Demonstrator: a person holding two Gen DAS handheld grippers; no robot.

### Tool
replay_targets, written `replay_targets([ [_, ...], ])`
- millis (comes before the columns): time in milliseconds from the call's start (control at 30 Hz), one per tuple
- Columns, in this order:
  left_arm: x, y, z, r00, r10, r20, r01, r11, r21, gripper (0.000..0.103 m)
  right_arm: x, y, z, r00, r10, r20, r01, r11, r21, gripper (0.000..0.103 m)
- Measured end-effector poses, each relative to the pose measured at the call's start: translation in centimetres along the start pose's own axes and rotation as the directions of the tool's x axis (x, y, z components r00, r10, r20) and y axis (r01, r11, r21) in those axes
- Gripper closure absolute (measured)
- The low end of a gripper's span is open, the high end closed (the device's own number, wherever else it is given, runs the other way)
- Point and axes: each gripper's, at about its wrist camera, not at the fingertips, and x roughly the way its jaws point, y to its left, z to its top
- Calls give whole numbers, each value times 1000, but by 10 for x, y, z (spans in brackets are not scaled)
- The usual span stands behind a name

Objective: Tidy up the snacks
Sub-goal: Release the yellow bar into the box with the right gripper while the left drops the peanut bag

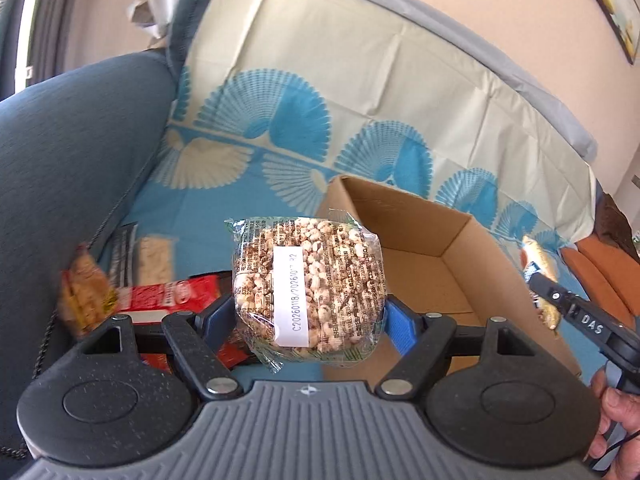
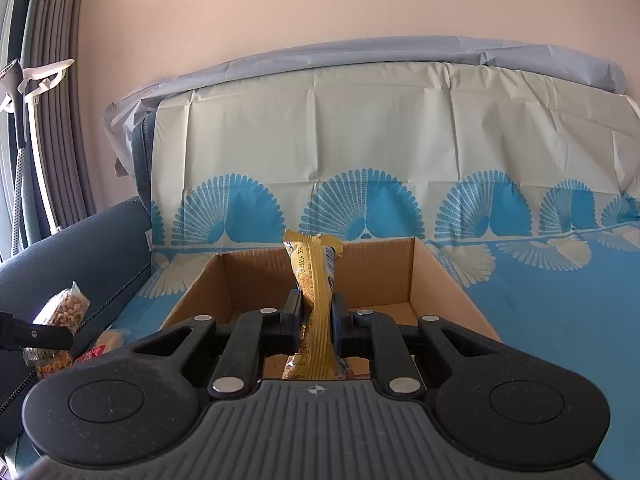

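Snacks held tight in both claws, puffed-rice cake [image 1: 308, 292] in left claw [image 1: 310, 320] just left of the box [image 1: 420, 248], yellow bar [image 2: 316, 300] upright in right claw [image 2: 316, 320], box straight ahead, nearer.

1. Ahead of both tongs, a sofa covered by a blue fan-patterned cloth [image 2: 560, 320].
2. On it, an open cardboard box [image 2: 436, 276].
3. Left of the left tongs, snack packets, a red one [image 1: 160, 296] among them.

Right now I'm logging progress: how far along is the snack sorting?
Nothing shows in the cardboard box yet. In hand: left gripper grips the puffed-grain cake, right gripper the yellow bar, over the box. Left: red packet and others beside it.
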Motion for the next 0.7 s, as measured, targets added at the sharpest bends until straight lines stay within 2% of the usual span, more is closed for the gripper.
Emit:
replay_targets([
  [200, 10, -34, -2, 999, -29, 44, 27, 998, 51, 21, 5, -7, -2, 1000, -11, -11, 11, 1000, 3, 88],
  [433, 22, -81, -9, 990, -83, 114, 61, 981, 186, 21, 8, -11, -2, 1000, -22, -16, 22, 1000, 10, 88],
  [600, 39, -107, -11, 987, -111, 114, 77, 960, 268, 21, 7, -15, -2, 999, -37, -18, 37, 999, 12, 88],
  [700, 49, -112, -12, 987, -123, 103, 89, 955, 282, 21, 7, -18, -2, 999, -51, -18, 51, 999, 16, 88],
])
